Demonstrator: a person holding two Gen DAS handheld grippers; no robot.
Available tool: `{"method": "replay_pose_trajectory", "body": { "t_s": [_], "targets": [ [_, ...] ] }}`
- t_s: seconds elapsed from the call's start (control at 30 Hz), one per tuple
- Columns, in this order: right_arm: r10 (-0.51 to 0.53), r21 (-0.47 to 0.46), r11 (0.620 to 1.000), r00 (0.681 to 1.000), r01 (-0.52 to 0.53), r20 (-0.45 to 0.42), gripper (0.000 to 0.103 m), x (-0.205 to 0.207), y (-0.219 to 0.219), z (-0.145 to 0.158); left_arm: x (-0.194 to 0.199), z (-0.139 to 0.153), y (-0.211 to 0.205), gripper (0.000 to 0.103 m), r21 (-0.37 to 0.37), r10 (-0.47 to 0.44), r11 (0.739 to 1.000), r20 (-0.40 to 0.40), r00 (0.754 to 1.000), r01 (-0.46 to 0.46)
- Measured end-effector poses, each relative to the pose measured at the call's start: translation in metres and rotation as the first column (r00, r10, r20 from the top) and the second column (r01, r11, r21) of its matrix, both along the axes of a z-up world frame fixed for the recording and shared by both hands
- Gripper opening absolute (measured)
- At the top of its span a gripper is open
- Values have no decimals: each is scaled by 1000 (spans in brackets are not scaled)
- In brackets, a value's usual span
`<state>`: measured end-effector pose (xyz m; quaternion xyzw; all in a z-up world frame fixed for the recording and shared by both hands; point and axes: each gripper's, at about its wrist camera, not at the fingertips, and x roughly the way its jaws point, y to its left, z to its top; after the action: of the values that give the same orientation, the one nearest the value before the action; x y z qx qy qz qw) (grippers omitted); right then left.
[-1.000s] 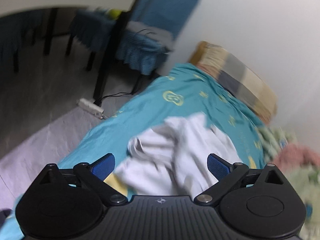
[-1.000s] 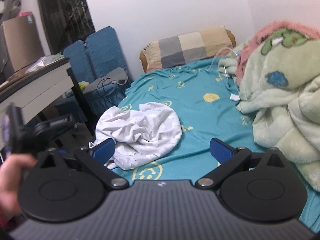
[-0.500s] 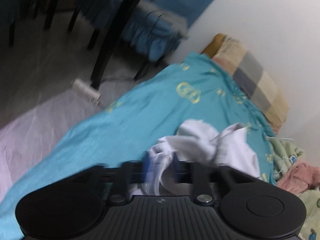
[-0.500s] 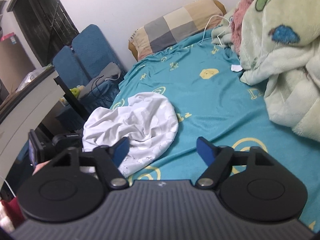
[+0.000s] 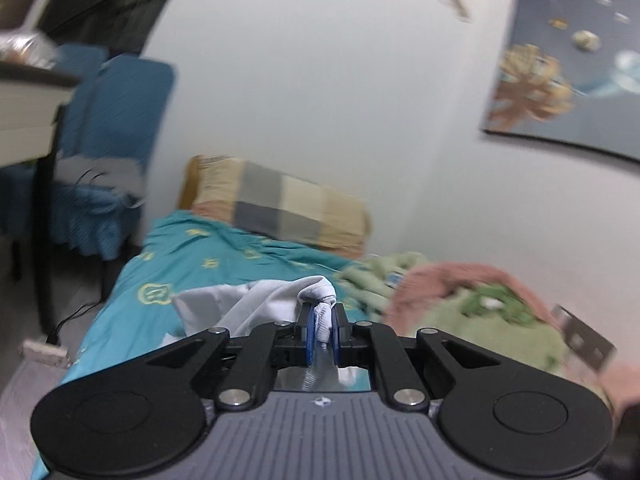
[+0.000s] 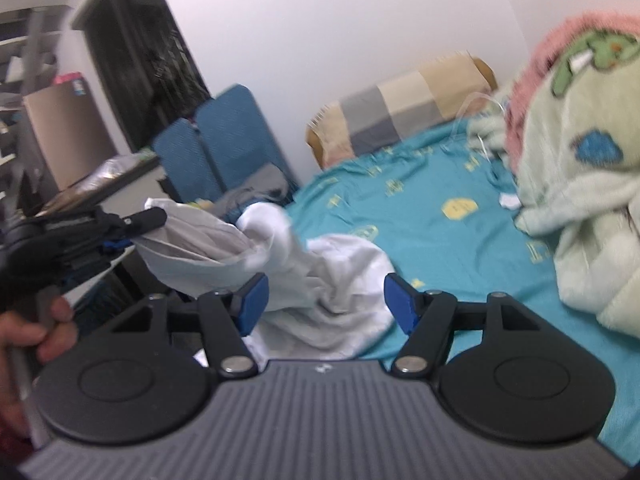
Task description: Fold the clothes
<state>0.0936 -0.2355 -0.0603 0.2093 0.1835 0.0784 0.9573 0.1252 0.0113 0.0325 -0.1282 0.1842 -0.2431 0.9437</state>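
My left gripper (image 5: 321,330) clamps a bunched edge of the white garment (image 6: 328,280), half lifted off the teal bedsheet (image 6: 432,216). My right gripper (image 6: 326,300) gapes; it should pinch the hem at twelve o'clock.

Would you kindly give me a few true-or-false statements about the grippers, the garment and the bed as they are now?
1. The left gripper is shut on the white garment. True.
2. The right gripper grips the garment too. False: its jaws are open, nothing between them.
3. The garment lies wholly flat on the teal bedsheet. False: one end is lifted.
4. A checked pillow lies at the head of the bed. True.
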Motion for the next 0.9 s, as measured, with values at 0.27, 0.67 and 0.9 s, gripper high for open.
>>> {"method": "replay_pose_trajectory", "body": {
  "t_s": [0.27,0.67,0.9],
  "targets": [
    [89,-39,995,996,-89,14,64,-13,15,10,-47,-36,3,9,-29,19,999,-148,989,-23],
    [209,-59,973,964,-221,-163,44,66,39,3,-35,-79,31,11,-40,84,994,-328,941,-103],
    [246,-81,959,939,-272,-239,44,96,52,-10,-23,-95,29,11,-17,99,993,-368,925,-114]
  ]
}}
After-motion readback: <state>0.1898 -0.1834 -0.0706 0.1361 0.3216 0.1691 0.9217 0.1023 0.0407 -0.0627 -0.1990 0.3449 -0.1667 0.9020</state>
